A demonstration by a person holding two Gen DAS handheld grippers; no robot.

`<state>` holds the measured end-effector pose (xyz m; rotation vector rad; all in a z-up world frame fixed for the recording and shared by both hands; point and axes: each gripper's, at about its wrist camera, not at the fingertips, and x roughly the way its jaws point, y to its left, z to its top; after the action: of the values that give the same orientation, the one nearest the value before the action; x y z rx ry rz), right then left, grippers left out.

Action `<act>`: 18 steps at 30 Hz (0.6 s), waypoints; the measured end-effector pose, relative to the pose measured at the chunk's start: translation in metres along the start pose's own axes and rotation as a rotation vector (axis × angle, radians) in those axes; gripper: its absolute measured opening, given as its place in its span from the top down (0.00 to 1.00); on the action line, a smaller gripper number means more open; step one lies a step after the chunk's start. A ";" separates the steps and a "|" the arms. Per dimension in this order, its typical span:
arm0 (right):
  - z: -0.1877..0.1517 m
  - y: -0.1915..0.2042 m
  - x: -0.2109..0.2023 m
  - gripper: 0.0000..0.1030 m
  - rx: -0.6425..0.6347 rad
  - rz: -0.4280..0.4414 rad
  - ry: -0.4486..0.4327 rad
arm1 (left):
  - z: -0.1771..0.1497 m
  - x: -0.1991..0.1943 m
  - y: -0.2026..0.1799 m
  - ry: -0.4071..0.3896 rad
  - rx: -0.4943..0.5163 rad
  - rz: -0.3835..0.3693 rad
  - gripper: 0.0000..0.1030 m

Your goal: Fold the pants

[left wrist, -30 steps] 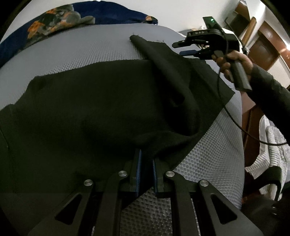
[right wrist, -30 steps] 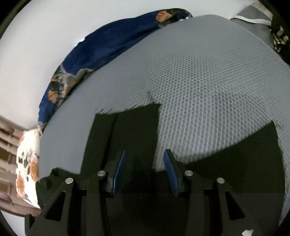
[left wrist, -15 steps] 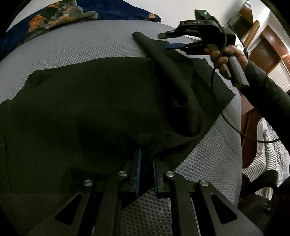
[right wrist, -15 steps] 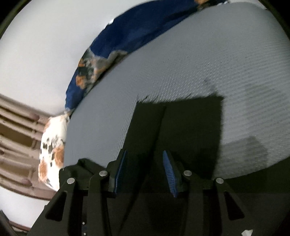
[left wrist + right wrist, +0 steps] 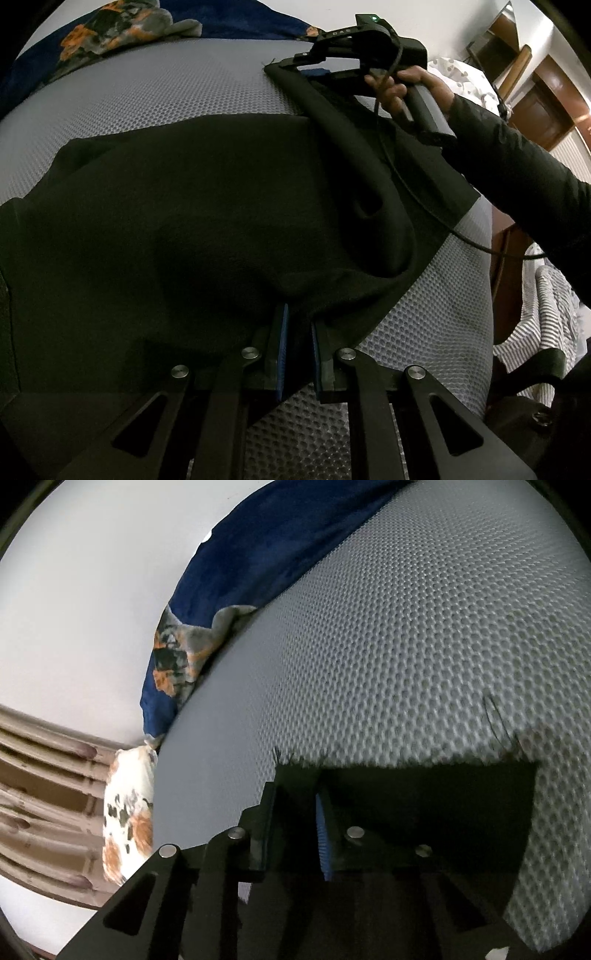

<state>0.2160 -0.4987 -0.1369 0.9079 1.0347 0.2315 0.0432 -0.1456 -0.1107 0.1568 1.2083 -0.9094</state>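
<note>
The right gripper [image 5: 295,808] has reached the pants [image 5: 192,206] hem, fingers closing on it; left gripper [image 5: 297,328] fingers clamp the pants

Pants [image 5: 192,206]: matt black cloth, frayed hem. Mattress [image 5: 424,627]: grey honeycomb-textured mesh. Blanket [image 5: 266,546]: soft blue plush.

A domestic bedroom is indicated. The working surface is formed by a mattress [image 5: 155,96] covered in grey honeycomb-textured mesh. A dark blue blanket [image 5: 280,542] with an orange and grey floral print is bunched along the mattress's far edge, against a plain white wall [image 5: 85,602]. A pillow [image 5: 127,812] with brown and black patches is seen at the mattress corner, next to ribbed wooden panelling [image 5: 40,782]. Brown wooden doors [image 5: 543,96] and a striped cloth [image 5: 550,317] draped beside the bed are visible at the right of the left wrist view.
</note>
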 end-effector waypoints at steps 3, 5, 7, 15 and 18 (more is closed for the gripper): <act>0.002 0.005 0.001 0.92 -0.014 -0.009 0.002 | 0.000 0.000 0.001 -0.001 -0.003 -0.005 0.88; 0.002 0.014 -0.005 0.95 -0.036 -0.045 -0.031 | 0.000 0.000 0.001 -0.001 -0.004 -0.007 0.88; 0.001 0.023 -0.018 0.95 -0.062 -0.087 -0.064 | 0.000 0.000 0.002 -0.001 -0.004 -0.007 0.88; -0.033 0.048 -0.137 0.96 -0.160 -0.340 -0.242 | 0.000 -0.003 0.005 -0.005 0.004 -0.001 0.88; -0.066 0.028 -0.188 0.96 -0.126 -0.453 -0.293 | 0.001 -0.003 0.005 -0.006 0.013 0.000 0.88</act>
<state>0.0702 -0.5517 -0.0085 0.5538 0.9127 -0.2098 0.0469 -0.1413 -0.1095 0.1647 1.1964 -0.9171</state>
